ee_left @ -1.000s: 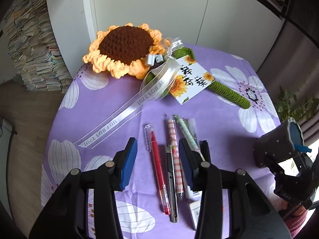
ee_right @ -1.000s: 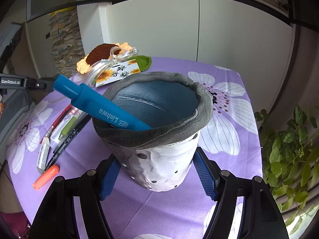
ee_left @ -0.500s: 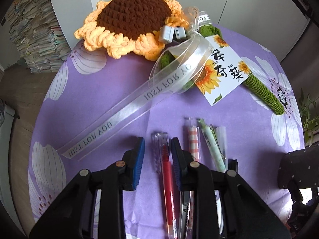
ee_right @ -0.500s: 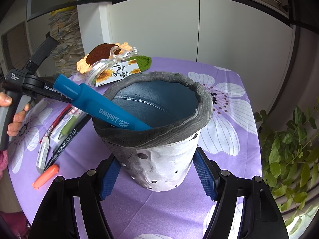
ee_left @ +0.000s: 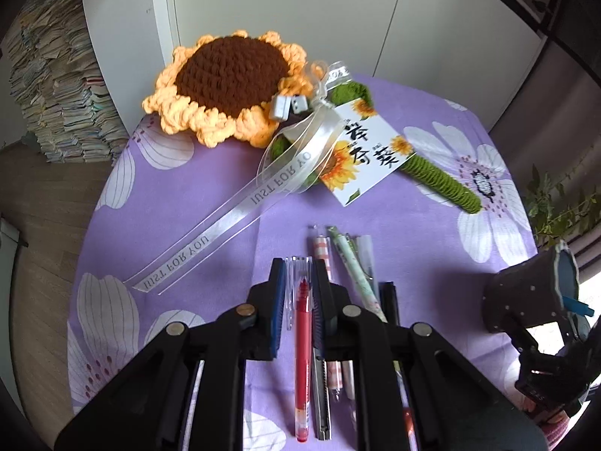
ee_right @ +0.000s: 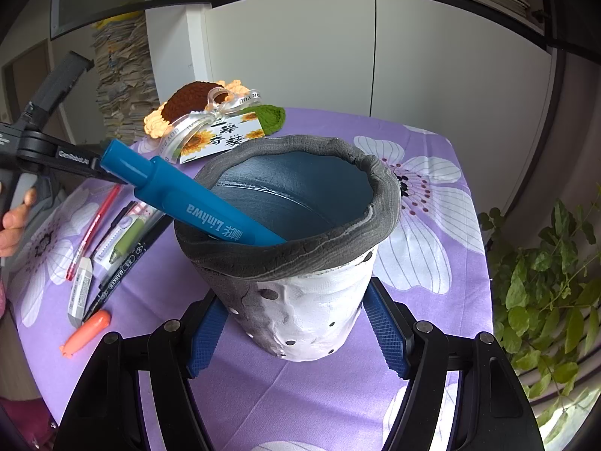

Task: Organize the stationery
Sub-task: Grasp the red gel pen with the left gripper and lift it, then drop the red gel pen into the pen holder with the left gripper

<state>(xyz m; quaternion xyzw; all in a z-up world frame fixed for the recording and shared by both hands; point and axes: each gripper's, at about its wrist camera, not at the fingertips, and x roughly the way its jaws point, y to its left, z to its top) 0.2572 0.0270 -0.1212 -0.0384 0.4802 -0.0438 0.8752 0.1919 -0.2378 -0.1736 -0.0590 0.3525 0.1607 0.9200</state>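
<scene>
My left gripper (ee_left: 298, 274) is closing around a red gel pen (ee_left: 302, 338) that lies on the purple flowered cloth (ee_left: 180, 195); both blue pads touch its clear cap end. Several other pens (ee_left: 353, 263) and a utility knife (ee_left: 323, 394) lie just right of it. My right gripper (ee_right: 295, 300) is shut on the base of a grey-and-white pen pot (ee_right: 311, 308), which stands upright. A blue Linhwa marker (ee_right: 195, 203) leans out of the pot over its left rim. The pot (ee_left: 526, 297) also shows at the right edge of the left wrist view.
A crocheted sunflower (ee_left: 229, 86) with a ribbon (ee_left: 225, 225) and a card (ee_left: 364, 154) lies at the table's far side. A black marker (ee_right: 124, 270), a white stick (ee_right: 80, 289) and an orange piece (ee_right: 86, 332) lie left of the pot. A plant (ee_right: 544, 293) grows off the table's right edge.
The left gripper's jaws narrowed from wide apart to closed on the red pen, after moving over its cap end. The right gripper and the pot stayed still.
</scene>
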